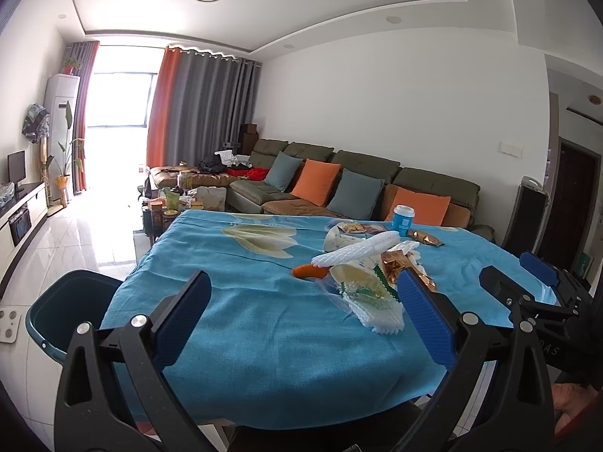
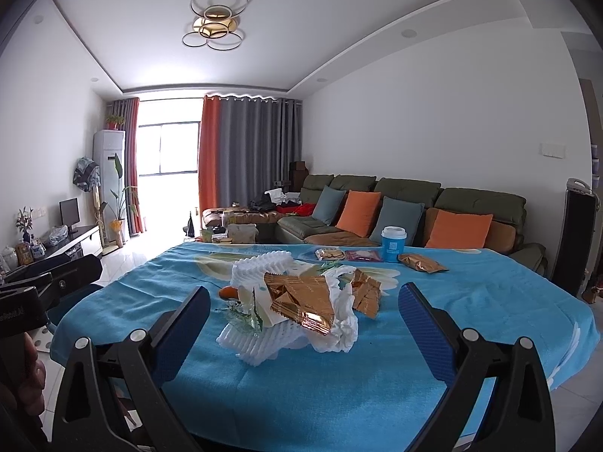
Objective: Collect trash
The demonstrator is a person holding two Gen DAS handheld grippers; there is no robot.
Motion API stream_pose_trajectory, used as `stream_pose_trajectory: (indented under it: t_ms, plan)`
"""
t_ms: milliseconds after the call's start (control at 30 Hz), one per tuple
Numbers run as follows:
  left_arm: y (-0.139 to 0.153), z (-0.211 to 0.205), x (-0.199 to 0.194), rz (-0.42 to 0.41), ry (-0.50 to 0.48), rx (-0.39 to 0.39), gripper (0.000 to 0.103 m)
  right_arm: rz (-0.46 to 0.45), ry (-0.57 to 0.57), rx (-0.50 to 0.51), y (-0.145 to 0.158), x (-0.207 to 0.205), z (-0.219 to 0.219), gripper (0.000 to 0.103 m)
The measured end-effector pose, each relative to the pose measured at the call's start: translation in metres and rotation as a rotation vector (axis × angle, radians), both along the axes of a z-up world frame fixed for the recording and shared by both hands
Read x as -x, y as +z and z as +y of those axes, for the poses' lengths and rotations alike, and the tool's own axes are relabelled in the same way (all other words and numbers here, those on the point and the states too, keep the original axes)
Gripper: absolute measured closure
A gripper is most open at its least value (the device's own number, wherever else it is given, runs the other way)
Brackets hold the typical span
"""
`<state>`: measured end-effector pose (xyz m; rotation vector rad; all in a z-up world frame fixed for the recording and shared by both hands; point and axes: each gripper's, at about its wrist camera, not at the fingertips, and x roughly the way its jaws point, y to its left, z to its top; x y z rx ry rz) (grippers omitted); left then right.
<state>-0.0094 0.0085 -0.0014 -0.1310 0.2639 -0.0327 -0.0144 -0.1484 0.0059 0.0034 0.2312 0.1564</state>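
Note:
A pile of trash lies on the blue-clothed table (image 2: 339, 388): white foam fruit netting (image 2: 260, 342), a gold foil wrapper (image 2: 297, 297), crumpled white tissue (image 2: 345, 329) and an orange piece (image 2: 228, 292). The pile also shows in the left wrist view (image 1: 371, 293), with a foam net (image 1: 358, 250) on top. Farther back stand a blue cup (image 2: 393, 244), a gold packet (image 2: 422, 263) and flat snack wrappers (image 2: 348, 254). My left gripper (image 1: 301, 301) is open, the pile just beyond its right finger. My right gripper (image 2: 307, 316) is open, short of the pile. A dark teal bin (image 1: 69, 312) stands left of the table.
A green sofa (image 2: 407, 203) with orange and grey cushions runs behind the table. A cluttered coffee table (image 1: 169, 203) stands at the far left end. A TV cabinet (image 2: 71, 241) lines the left wall. The right gripper shows in the left wrist view (image 1: 527, 286).

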Motion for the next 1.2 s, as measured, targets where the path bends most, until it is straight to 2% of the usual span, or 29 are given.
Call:
stream_pose_trajectory:
  t_ms: [933, 1200]
  plan:
    - [0.003, 0.002, -0.006, -0.01, 0.035, 0.009, 0.006, 0.003, 0.02, 0.007, 0.001, -0.004, -0.001, 0.007]
    - [0.004, -0.003, -0.011, -0.015, 0.02, -0.028, 0.006, 0.002, 0.032, 0.006, 0.0, -0.006, 0.0, 0.007]
